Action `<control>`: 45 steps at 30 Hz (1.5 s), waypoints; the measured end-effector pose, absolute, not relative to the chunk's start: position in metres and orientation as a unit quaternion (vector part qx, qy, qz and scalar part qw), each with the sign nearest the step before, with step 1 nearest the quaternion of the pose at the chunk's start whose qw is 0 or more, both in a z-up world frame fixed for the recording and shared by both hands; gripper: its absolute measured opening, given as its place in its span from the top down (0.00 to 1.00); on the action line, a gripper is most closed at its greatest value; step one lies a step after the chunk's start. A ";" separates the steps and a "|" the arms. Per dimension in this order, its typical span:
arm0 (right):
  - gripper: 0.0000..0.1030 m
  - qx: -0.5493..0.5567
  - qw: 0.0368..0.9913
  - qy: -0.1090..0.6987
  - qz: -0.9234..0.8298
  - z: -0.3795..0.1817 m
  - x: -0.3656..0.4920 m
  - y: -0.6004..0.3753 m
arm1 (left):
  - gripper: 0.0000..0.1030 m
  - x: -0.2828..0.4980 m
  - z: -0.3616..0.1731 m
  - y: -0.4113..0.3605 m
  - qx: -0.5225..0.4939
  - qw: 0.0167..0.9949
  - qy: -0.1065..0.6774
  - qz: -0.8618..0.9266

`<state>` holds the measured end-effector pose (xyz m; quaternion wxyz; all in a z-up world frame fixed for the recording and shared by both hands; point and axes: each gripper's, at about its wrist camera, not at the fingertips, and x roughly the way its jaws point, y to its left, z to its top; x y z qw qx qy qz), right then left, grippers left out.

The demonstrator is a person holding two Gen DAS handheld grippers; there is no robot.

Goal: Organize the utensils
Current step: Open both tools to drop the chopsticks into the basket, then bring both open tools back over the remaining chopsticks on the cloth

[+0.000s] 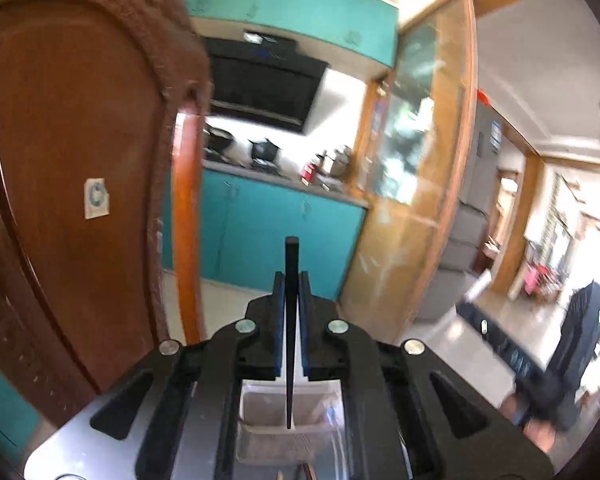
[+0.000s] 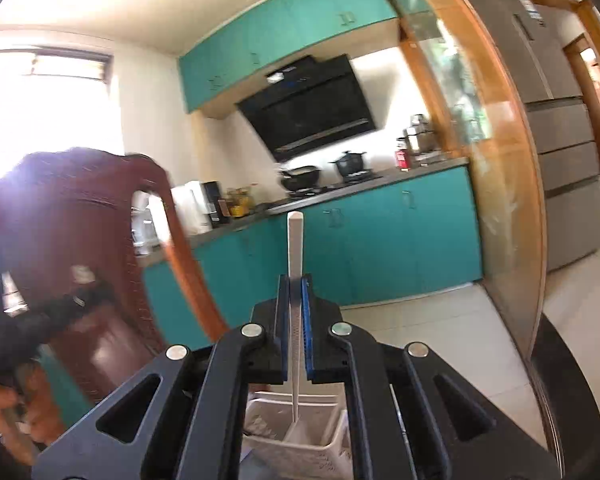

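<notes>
My left gripper (image 1: 291,280) is shut on a black chopstick (image 1: 291,264) that stands upright between the blue pads, its thick end up and its thin tip hanging over a white divided utensil basket (image 1: 284,440) below. In the right wrist view my right gripper (image 2: 296,282) is shut on a white chopstick (image 2: 295,240), also upright, with its tip over the white utensil basket (image 2: 300,444). Both grippers are lifted well above the basket and face a kitchen.
A carved brown wooden chair back (image 1: 72,152) stands close on the left. A person's other hand in a dark sleeve (image 2: 24,332) is at the left of the right wrist view. Teal cabinets (image 2: 380,236), a stove with pots (image 2: 300,176), a glass door and a fridge (image 2: 556,120) lie ahead.
</notes>
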<state>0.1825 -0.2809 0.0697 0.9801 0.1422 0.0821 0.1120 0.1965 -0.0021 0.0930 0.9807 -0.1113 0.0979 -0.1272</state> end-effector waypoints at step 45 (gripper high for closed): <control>0.76 -0.052 0.860 0.490 0.136 -0.178 0.210 -0.195 | 0.70 0.246 -0.115 -0.032 -0.005 0.933 0.340 -0.114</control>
